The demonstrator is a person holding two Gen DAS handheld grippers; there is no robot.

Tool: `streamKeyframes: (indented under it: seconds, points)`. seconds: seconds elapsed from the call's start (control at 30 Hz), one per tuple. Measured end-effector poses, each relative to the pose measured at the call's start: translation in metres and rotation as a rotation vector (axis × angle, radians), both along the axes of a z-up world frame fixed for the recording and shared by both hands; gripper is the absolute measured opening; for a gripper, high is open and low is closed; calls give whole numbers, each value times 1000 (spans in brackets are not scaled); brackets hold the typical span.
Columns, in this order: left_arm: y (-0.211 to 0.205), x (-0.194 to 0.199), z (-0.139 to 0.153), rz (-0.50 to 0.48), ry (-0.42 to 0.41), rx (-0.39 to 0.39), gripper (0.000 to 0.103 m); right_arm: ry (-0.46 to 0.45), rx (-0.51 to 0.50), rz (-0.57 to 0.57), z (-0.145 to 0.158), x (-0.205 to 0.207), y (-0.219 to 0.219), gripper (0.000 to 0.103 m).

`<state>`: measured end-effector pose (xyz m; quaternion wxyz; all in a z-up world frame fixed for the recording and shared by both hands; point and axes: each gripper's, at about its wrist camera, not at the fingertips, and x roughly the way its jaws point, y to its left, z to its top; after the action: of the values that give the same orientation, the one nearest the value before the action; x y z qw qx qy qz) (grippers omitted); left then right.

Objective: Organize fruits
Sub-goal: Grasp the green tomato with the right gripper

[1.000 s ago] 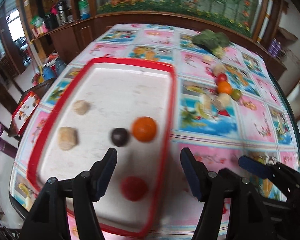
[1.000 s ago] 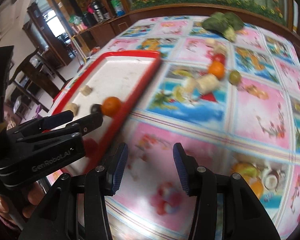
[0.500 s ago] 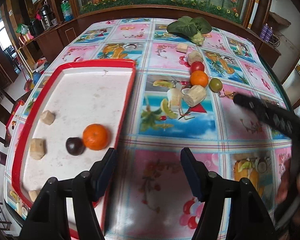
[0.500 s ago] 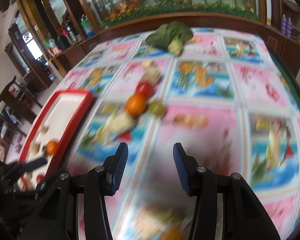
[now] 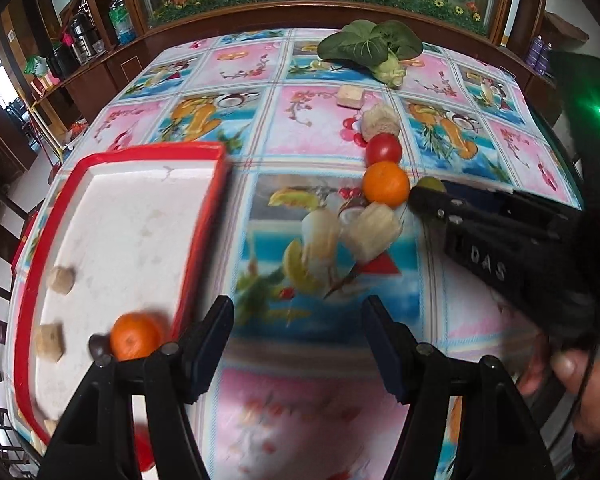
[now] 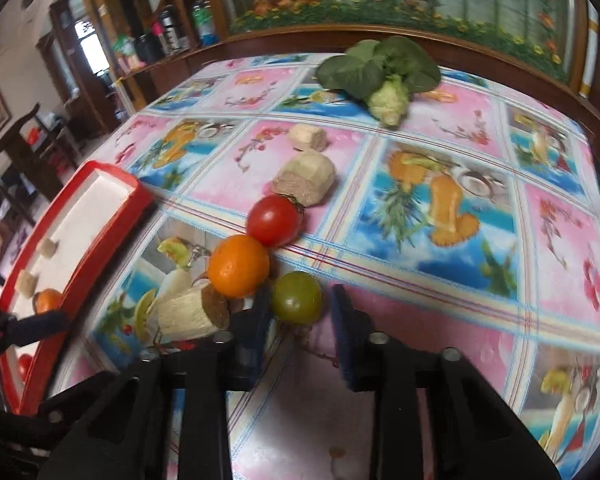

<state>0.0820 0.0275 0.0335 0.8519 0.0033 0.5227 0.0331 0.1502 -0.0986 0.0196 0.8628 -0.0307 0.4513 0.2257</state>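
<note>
A row of produce lies mid-table: a green tomato (image 6: 297, 297), an orange (image 6: 238, 266), a red tomato (image 6: 275, 220) and pale root pieces (image 6: 305, 178). My right gripper (image 6: 298, 312) is open with its jaws on either side of the green tomato, not closed on it. It shows in the left wrist view (image 5: 428, 192) beside the orange (image 5: 385, 183). My left gripper (image 5: 298, 340) is open and empty above the tablecloth, right of the red-rimmed tray (image 5: 204, 216). The tray holds an orange (image 5: 134, 336), a dark fruit (image 5: 97, 345) and pale chunks (image 5: 61, 279).
A leafy green vegetable (image 6: 380, 72) lies at the far side of the table. More pale pieces (image 5: 372, 228) lie near the orange. A wooden counter (image 5: 100, 76) runs behind the table. The table edge drops off at the left past the tray.
My right gripper moved forward to the fruit row and now straddles the green tomato. My left gripper shifted right, off the tray, and closer to the table.
</note>
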Motion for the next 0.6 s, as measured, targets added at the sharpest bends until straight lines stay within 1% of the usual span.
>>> streamKeyframes:
  seconds: [0.13, 0.2, 0.3, 0.37, 0.43, 0.47, 0.5, 0.57, 0.6]
  points:
    - [-7, 16, -5, 3, 0, -11, 69, -30, 27, -6, 9, -6, -9, 24]
    - [-10, 23, -8, -2, -4, -18, 69, -29, 61, -15, 14, -11, -18, 24]
    - [-15, 31, -12, -11, -26, -19, 69, -29, 81, -34, 18, -22, -33, 25]
    - [-16, 37, -16, -15, -24, -49, 68, -21, 86, -48, 19, -27, -41, 25]
    - [-19, 42, -21, -24, -15, -87, 62, -19, 90, -65, 19, -33, -49, 25]
    - [-21, 42, -22, -25, -26, -75, 62, -17, 90, -71, 19, -35, -51, 25]
    - [-24, 43, -22, -38, -38, -71, 59, -12, 91, -81, 18, -37, -53, 25]
    - [-27, 43, -22, -55, -57, -63, 48, 6, 99, -97, 14, -39, -57, 25]
    - [-28, 43, -21, -58, -65, -64, 38, 12, 105, -104, 14, -41, -59, 25]
